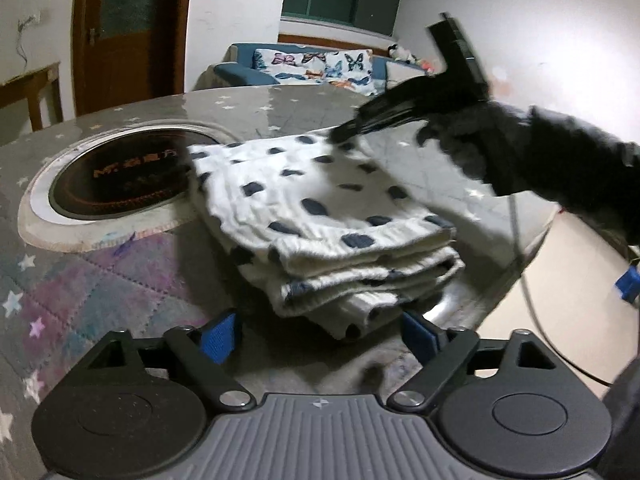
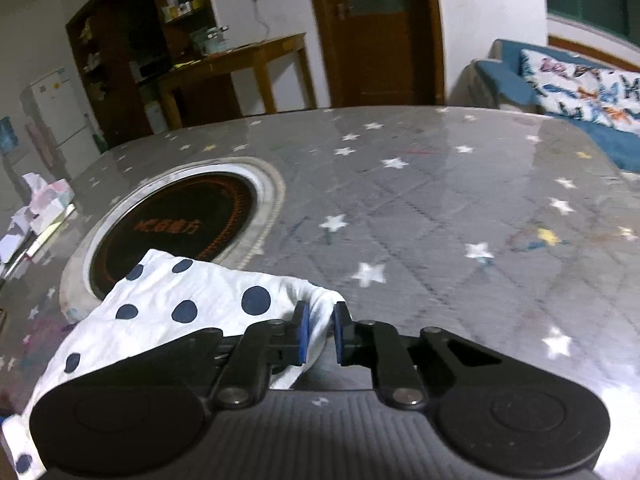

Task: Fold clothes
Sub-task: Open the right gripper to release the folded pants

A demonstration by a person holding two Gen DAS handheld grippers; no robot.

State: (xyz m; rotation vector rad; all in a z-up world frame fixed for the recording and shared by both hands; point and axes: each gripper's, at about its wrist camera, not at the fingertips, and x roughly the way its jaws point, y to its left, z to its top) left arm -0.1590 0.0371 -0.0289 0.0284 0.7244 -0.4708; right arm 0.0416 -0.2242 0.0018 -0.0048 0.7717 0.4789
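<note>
A round black induction hob point(image 1: 120, 184) is set into the grey star-printed quilted table cover point(image 1: 92, 280). Just right of it, the folded white cloth with dark blue dots point(image 1: 320, 216) is stacked on the table. The left gripper point(image 1: 320, 338) is held wide open before the stack. The right gripper point(image 2: 320, 332) is pinched on a far corner of the cloth.

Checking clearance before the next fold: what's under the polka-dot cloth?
The folded polka-dot cloth lies on the star-print table cover, its left edge overlapping the round cooktop's rim. Anything beneath its layers is hidden.
</note>
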